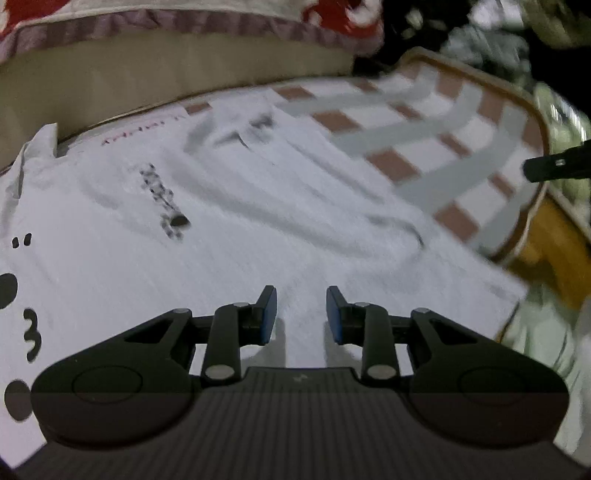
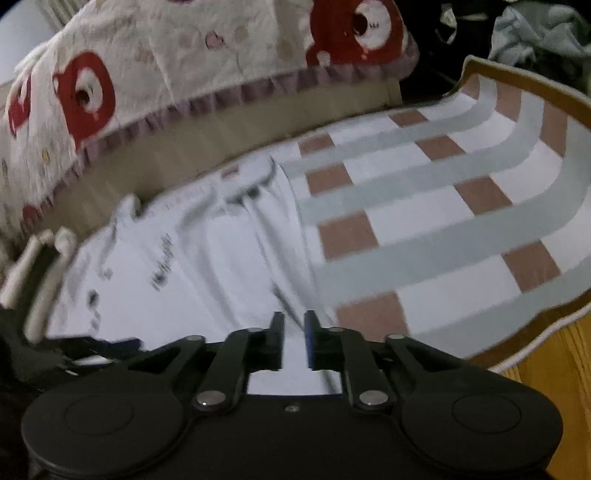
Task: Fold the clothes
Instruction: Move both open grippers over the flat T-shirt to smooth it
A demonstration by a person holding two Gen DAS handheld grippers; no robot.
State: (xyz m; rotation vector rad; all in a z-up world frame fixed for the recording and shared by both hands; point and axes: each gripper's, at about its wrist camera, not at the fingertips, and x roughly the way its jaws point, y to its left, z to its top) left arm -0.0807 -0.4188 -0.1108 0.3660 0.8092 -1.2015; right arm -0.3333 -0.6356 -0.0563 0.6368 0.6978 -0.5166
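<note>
Currently the white T-shirt point(image 1: 258, 206) lies spread flat on a checked mat point(image 1: 424, 147), covering the mat's near-left part; the mat's white, grey and brown squares show bare beyond the shirt's far-right edge. Black print runs across the shirt: a small dotted motif point(image 1: 162, 199) toward the bed side, larger black marks point(image 1: 22, 325) at the left margin of the left wrist view. Wrinkles fan across the fabric between motif and mat.

Left tongs point(image 1: 301, 314): jaws parted, blue pads facing each other, hovering just over the shirt's near portion with nothing between them. Shadows of both fingers fall on the cloth.

Right tongs point(image 2: 294, 339): jaws nearly together, a narrow gap remaining, positioned at the shirt's edge where it meets the mat. Whether cloth is pinched there, I cannot tell; frame is motion-blurred.

Beyond the shirt, a bed edge with a cream quilt bearing red bears point(image 2: 147, 74) and a purple ruffle overhangs. Wooden floor point(image 2: 554, 369) shows past the mat's bound rim. Crumpled clothes point(image 2: 535, 33) lie behind the mat's far corner.
</note>
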